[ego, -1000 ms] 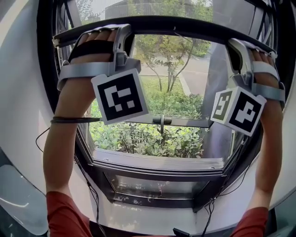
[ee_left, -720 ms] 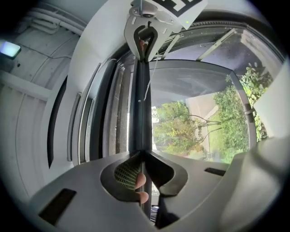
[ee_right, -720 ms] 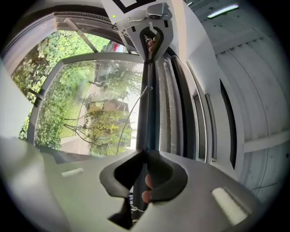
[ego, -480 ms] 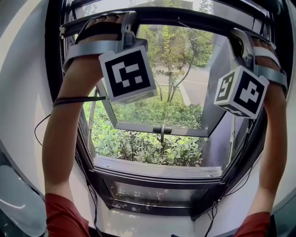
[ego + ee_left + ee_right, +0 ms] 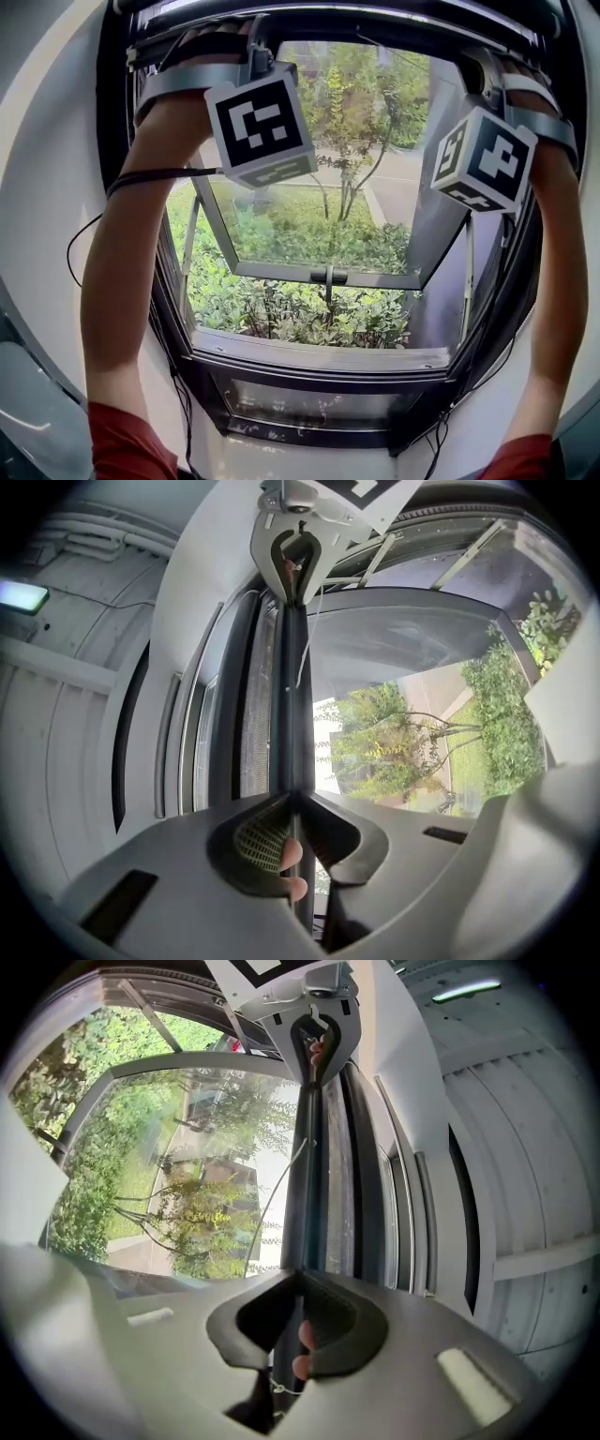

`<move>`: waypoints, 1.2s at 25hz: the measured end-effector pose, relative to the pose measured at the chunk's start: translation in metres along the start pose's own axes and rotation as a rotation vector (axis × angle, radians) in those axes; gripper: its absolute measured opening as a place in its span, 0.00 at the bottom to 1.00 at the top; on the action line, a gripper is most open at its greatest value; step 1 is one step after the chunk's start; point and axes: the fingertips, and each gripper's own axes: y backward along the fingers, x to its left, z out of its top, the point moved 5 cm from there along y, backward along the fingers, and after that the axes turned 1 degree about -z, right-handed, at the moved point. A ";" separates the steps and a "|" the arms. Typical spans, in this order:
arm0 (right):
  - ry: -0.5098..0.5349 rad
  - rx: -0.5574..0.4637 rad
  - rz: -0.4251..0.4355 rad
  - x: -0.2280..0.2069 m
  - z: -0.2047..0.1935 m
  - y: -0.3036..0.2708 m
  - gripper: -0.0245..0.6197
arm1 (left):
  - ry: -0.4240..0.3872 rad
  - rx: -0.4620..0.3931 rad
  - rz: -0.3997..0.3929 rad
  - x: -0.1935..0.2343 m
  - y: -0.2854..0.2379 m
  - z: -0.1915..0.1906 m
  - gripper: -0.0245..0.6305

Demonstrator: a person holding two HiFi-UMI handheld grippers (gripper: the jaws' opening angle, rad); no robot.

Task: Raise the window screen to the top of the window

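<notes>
Currently I have the screen bar (image 5: 291,696) up close under the top of the window frame (image 5: 309,433). My left gripper (image 5: 292,803): jaws have just been closing, now narrow, clamped on the bar. My right gripper (image 5: 300,1283): jaws narrow, clamped on the same bar, well apart from the left.

screen bar (image 5: 375,23) partly behind left hand (image 5: 173,112), right hand (image 5: 534,101)

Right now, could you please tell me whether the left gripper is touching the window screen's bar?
Touching. The left gripper view shows the left gripper with its fingers closed on the dark screen bar, pressing both its sides.
</notes>
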 end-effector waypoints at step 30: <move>0.001 0.021 -0.107 -0.057 0.000 -0.058 0.09 | 0.018 0.026 0.119 0.045 -0.058 -0.005 0.04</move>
